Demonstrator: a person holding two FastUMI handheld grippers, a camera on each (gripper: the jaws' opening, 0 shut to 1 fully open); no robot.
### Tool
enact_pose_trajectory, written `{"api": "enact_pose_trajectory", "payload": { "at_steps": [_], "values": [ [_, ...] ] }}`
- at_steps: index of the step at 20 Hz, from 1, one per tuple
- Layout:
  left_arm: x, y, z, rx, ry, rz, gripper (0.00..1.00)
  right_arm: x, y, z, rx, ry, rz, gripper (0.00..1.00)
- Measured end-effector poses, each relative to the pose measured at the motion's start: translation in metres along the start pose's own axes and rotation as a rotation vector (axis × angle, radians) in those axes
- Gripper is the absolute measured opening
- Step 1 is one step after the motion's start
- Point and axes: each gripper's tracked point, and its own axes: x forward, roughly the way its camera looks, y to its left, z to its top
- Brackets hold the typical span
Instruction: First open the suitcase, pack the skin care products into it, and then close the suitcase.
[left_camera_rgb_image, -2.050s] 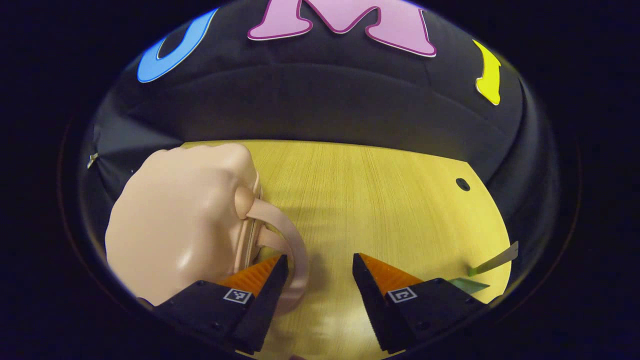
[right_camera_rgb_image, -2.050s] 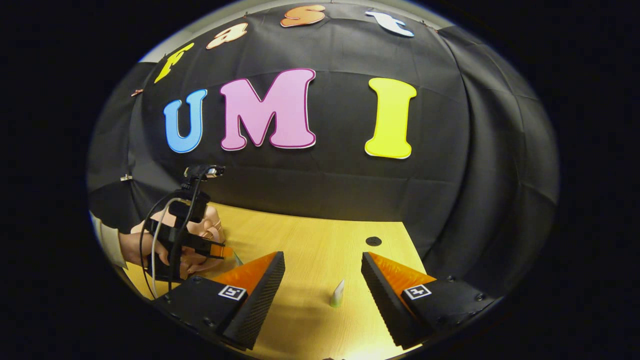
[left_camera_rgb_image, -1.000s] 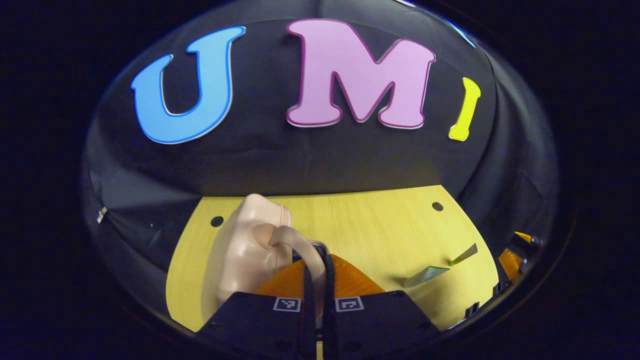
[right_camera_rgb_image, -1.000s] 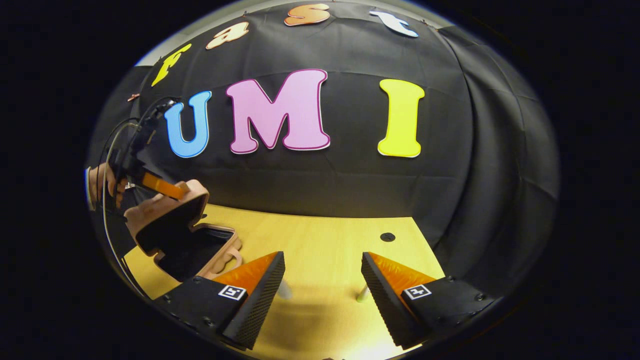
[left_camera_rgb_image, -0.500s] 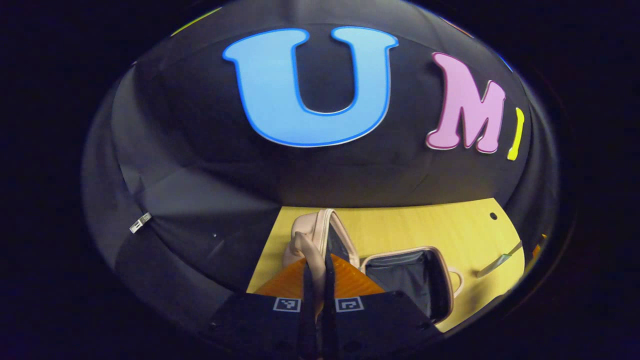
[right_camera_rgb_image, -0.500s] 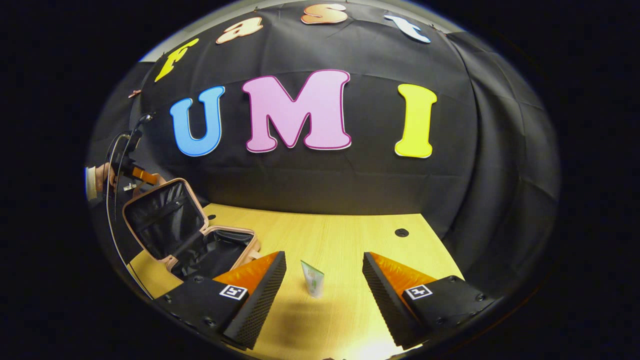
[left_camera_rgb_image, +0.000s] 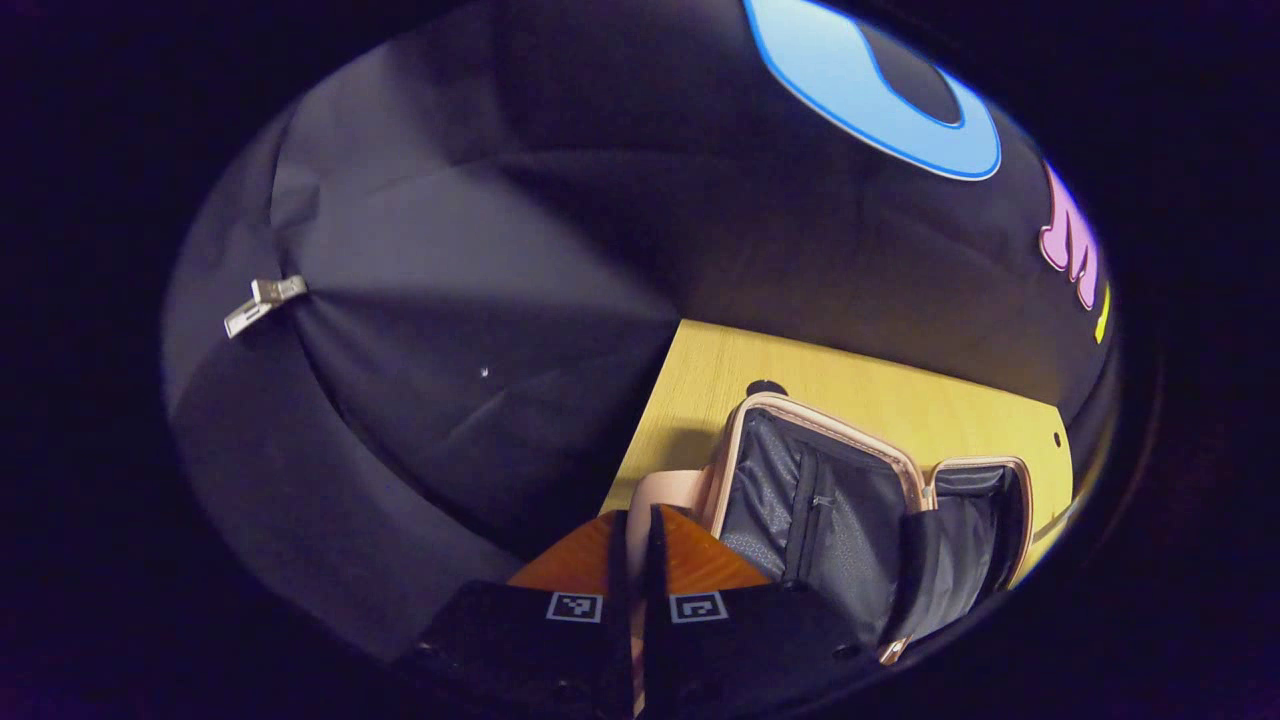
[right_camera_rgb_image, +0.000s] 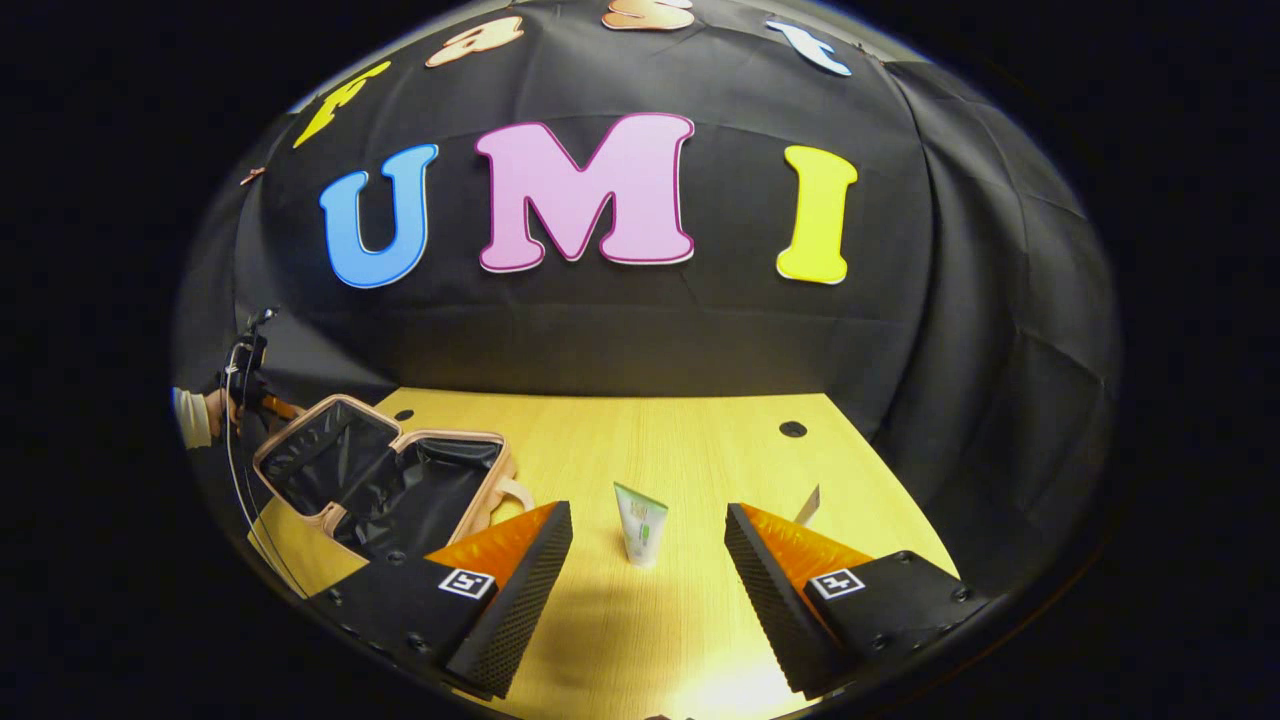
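Note:
The pink suitcase (right_camera_rgb_image: 300, 425) lies open at the table's left, its dark lining showing in lid (left_camera_rgb_image: 800, 500) and base (left_camera_rgb_image: 975, 525). My left gripper (left_camera_rgb_image: 636, 535) is shut on the lid's pink handle (left_camera_rgb_image: 655, 492) at the lid's outer edge. In the right gripper view that gripper (right_camera_rgb_image: 262, 402) is small and far off, held by a hand (right_camera_rgb_image: 205, 415). My right gripper (right_camera_rgb_image: 645, 512) hangs open over the table. A white and green tube (right_camera_rgb_image: 640, 530) stands upright farther ahead, framed by the fingers and apart from them. A second tube (right_camera_rgb_image: 808, 504) peeks out behind the right finger.
The light wooden table (right_camera_rgb_image: 650, 430) has a round cable hole (right_camera_rgb_image: 793, 429) at the back right and another (left_camera_rgb_image: 766, 387) behind the suitcase lid. Black cloth walls close in behind the table and on the left.
The left gripper has swung the lid farther back and down, so the suitcase lies wider open. The right gripper has drawn back a little, bringing the second tube into view.

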Motion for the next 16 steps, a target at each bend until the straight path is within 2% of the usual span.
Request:
{"api": "enact_pose_trajectory", "payload": {
  "at_steps": [2,4,5,6,7,8,9,13,16],
  "values": [
    [0.015,0.012,-0.021,-0.022,0.052,0.044,0.1,-0.002,-0.001,0.003,-0.013,-0.012,-0.015,0.98],
    [0.014,0.022,-0.029,-0.021,0.055,0.112,0.19,-0.004,-0.007,0.008,-0.031,-0.025,-0.028,0.98],
    [0.011,0.026,-0.024,-0.013,0.033,0.135,0.36,-0.004,-0.01,0.012,-0.032,-0.034,-0.034,0.98],
    [0.005,0.028,-0.019,-0.005,-0.001,0.137,0.31,-0.003,-0.013,0.014,-0.028,-0.042,-0.039,0.97],
    [-0.006,0.03,-0.008,0.005,-0.041,0.161,0.63,-0.003,-0.017,0.017,-0.02,-0.049,-0.045,0.98],
    [-0.02,0.029,0.003,0.016,-0.09,0.179,0.76,-0.002,-0.021,0.02,-0.012,-0.056,-0.052,0.97],
    [-0.037,0.025,0.015,0.02,-0.143,0.19,0.99,-0.002,-0.026,0.022,-0.006,-0.058,-0.06,0.97],
    [-0.133,-0.03,0.062,0.038,-0.38,0.144,0.98,-0.001,-0.049,0.032,0.014,-0.08,-0.089,0.96],
    [-0.197,-0.113,0.058,0.044,-0.486,0.019,0.99,0.001,-0.068,0.034,0.016,-0.085,-0.107,0.96]
  ]
}}
